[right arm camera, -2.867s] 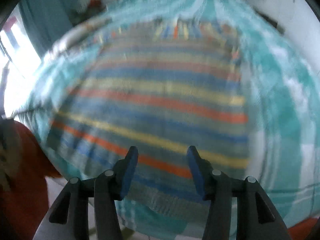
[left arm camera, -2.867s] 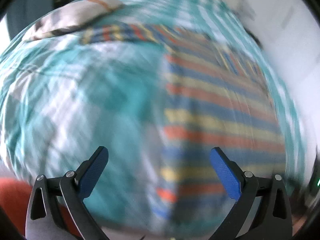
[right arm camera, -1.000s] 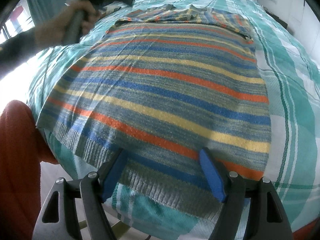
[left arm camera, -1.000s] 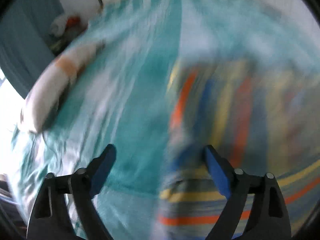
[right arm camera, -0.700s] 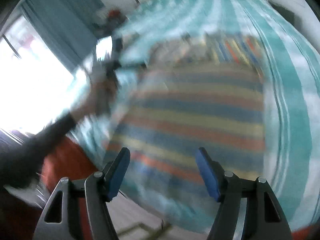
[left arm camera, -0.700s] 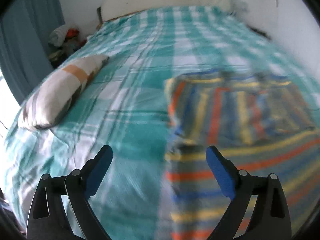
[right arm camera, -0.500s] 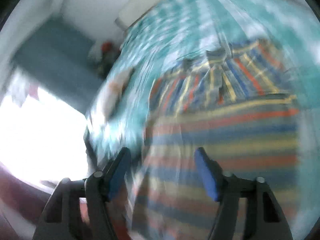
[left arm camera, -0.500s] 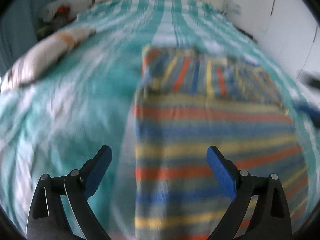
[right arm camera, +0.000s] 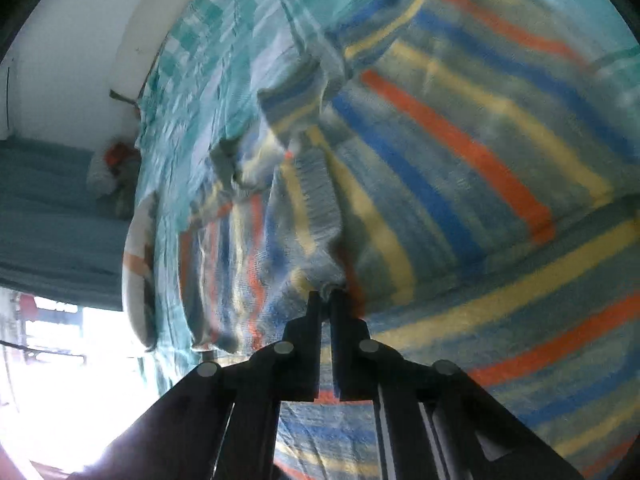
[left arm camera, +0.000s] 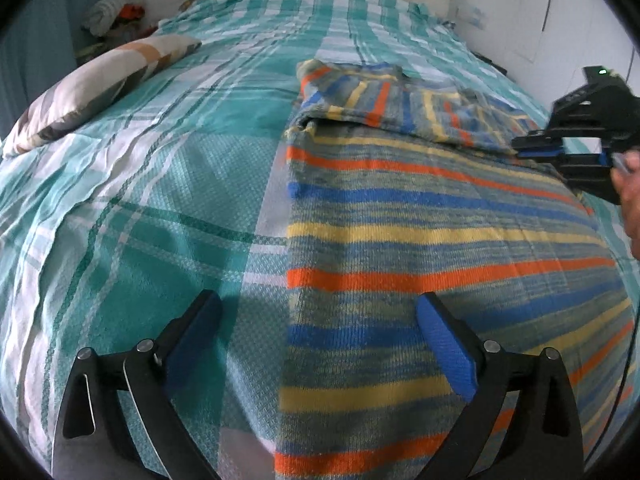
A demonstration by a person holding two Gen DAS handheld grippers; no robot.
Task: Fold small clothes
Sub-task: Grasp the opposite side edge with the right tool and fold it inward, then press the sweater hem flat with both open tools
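A knitted sweater (left arm camera: 420, 216) with orange, blue and yellow stripes lies flat on the bed, its sleeves folded across the far end. My left gripper (left arm camera: 320, 332) hovers open over the sweater's left edge near the hem, with one finger above the bedspread and one above the knit. At the sweater's far right side, a hand holds my right gripper (left arm camera: 540, 154) against the folded sleeve. Seen from the right wrist, that gripper (right arm camera: 326, 298) is shut, with a bunched fold of the sweater (right arm camera: 460, 160) pinched at its tips.
A teal and white plaid bedspread (left arm camera: 160, 160) covers the whole bed. A grey, white and orange pillow (left arm camera: 92, 88) lies at the left. Bundled clothes (left arm camera: 116, 16) sit in the far left corner. A white wall (left arm camera: 520, 8) runs along the bed's right side.
My right gripper left the hem, swung to the sweater's far right end, rolled over and shut on the knit. My left gripper swept round to the sweater's left edge, still open.
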